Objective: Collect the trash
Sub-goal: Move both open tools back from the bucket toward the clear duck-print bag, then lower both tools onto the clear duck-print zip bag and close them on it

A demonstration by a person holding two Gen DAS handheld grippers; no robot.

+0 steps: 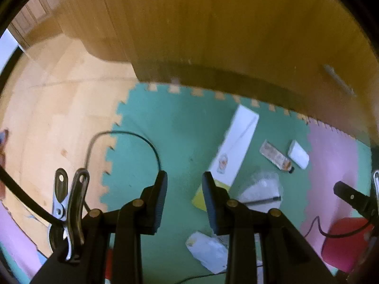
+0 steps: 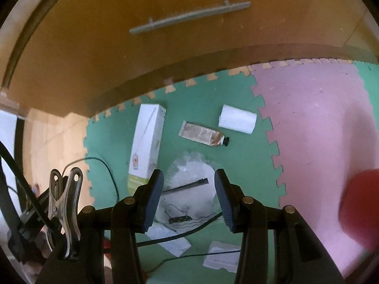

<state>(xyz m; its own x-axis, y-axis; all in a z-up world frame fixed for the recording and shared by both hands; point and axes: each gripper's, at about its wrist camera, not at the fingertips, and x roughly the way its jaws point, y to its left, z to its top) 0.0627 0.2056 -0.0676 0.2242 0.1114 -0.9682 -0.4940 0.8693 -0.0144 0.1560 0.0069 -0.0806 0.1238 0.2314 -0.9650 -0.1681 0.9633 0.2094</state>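
Trash lies scattered on a green foam mat (image 2: 236, 156). In the right wrist view I see a long white box (image 2: 146, 142), a squeezed tube (image 2: 203, 133), a small white box (image 2: 238, 118), a crumpled clear plastic bag (image 2: 189, 172) and white paper wrappers (image 2: 171, 236). My right gripper (image 2: 188, 189) hangs open above the plastic bag, not touching it. My left gripper (image 1: 184, 189) is open over bare green mat (image 1: 175, 142), left of the long white box (image 1: 236, 146) and the plastic bag (image 1: 263, 187). A white wrapper (image 1: 206, 248) lies under its right finger.
A wooden cabinet (image 2: 165, 47) with a metal bar handle (image 2: 189, 16) stands along the mat's far edge. A pink mat tile (image 2: 319, 130) lies to the right with a red object (image 2: 360, 201) on it. Wood floor (image 1: 59, 118) lies to the left. Black cables (image 2: 184, 232) trail across the trash.
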